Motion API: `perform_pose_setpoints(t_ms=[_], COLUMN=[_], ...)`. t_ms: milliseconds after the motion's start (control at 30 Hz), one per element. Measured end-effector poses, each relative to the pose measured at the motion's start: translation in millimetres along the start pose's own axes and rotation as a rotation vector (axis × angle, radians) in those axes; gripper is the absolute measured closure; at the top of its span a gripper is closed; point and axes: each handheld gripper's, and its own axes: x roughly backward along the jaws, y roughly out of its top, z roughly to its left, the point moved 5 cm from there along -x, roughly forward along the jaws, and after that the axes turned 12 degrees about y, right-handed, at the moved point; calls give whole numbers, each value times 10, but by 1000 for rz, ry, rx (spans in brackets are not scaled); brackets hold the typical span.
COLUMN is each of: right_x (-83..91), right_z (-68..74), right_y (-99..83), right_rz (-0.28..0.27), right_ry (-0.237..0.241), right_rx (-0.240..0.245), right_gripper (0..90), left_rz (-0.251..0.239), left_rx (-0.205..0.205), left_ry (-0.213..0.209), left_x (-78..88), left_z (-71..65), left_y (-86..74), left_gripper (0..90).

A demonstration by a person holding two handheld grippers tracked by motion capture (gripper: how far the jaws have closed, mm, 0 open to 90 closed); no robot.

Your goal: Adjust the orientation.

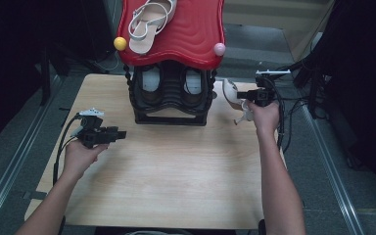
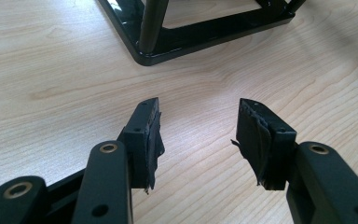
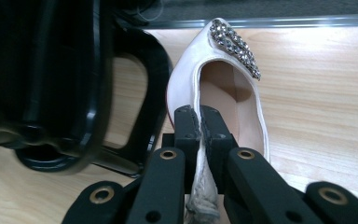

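Shoe, pinched by its thin side wall in the right tongs, may slip free against the rack alongside; left tongs gape empty.

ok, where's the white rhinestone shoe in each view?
High view: white rhinestone shoe at right, beside the black shoe rack, held by the right gripper.
Left gripper view: not in it.
Right gripper view: centre, side wall pinched between the jaws.
Shared landmark: the rack.
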Motion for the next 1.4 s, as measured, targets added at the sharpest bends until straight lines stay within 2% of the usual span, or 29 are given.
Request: perform_pose_setpoints(t_ms=[300,433,567,700,1033,1400], right_x=[185,291,382,484,672,865], right_z=[257,375,492,614,842,1149], right_y=[256,395,525,659,905,1183], right_rz=[-12,-30,-38,-55,-89,-134], right_ry=[0,16,2,10,35,45], right_rx=[36,33,54,68,59,95], right_gripper=[888,888,888,888,888,888], left_rz=[6,7,11,6,9,15], left_rx=[-5,-10,-14,-10,-16,-24], left_ry=[-3,-1,-1,-2,-3,-6], left_x=[7,-2,-3,-8,-11,-6], left_z=[0,-8,-18,-26,-38,-45], left_y=[-3,-6,-8,-8,-9,-9], left_gripper=[499,499,498,498,499,499])
